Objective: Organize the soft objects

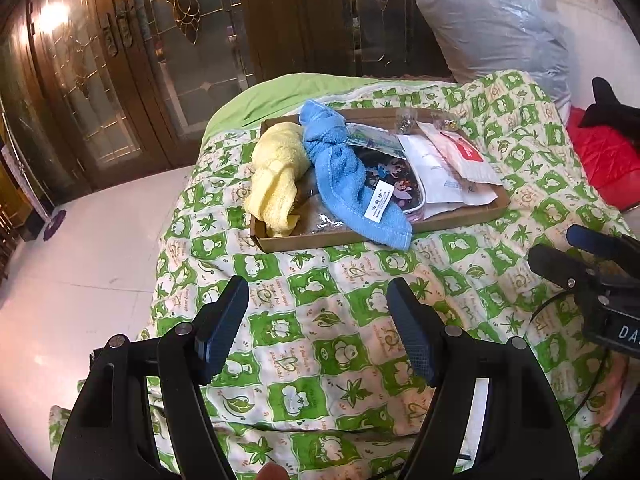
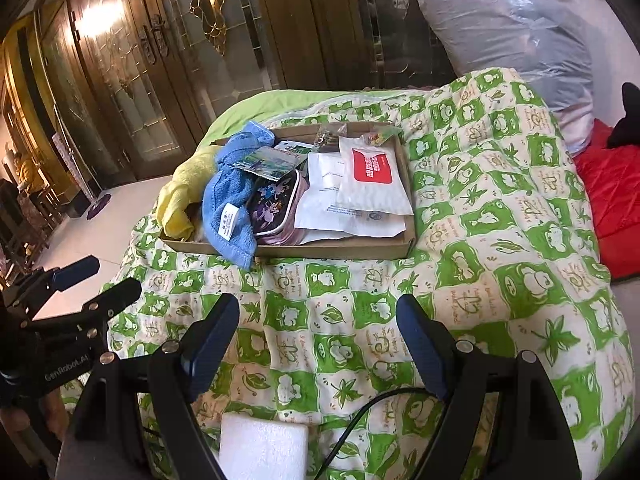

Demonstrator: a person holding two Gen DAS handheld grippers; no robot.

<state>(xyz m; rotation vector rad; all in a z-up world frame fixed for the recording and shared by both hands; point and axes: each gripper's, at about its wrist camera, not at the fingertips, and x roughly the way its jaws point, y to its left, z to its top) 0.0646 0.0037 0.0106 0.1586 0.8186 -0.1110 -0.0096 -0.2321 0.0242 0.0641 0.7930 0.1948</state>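
Note:
A shallow cardboard tray [image 1: 372,234] [image 2: 332,249] lies on the green patterned quilt [image 1: 320,320] [image 2: 480,240]. In it a yellow towel [image 1: 276,176] [image 2: 180,196] lies at the left, with a blue towel [image 1: 344,184] [image 2: 228,208] draped beside it and over the front rim. A dark cartoon pouch [image 1: 390,180] [image 2: 276,208], white papers [image 1: 436,176] [image 2: 340,200] and a white packet with a red label [image 1: 464,156] [image 2: 372,172] fill the rest. My left gripper [image 1: 318,308] [image 2: 100,276] hovers open, short of the tray. My right gripper [image 2: 318,320] [image 1: 560,248] is open too, with nothing between its fingers.
A big plastic-wrapped pillow [image 1: 500,28] [image 2: 508,24] stands at the bed's far right, with red fabric [image 1: 608,164] [image 2: 612,200] beside it. Wooden glass-panelled doors [image 1: 120,80] [image 2: 132,80] and pale floor [image 1: 80,280] lie to the left. A white foam block [image 2: 264,446] sits near me.

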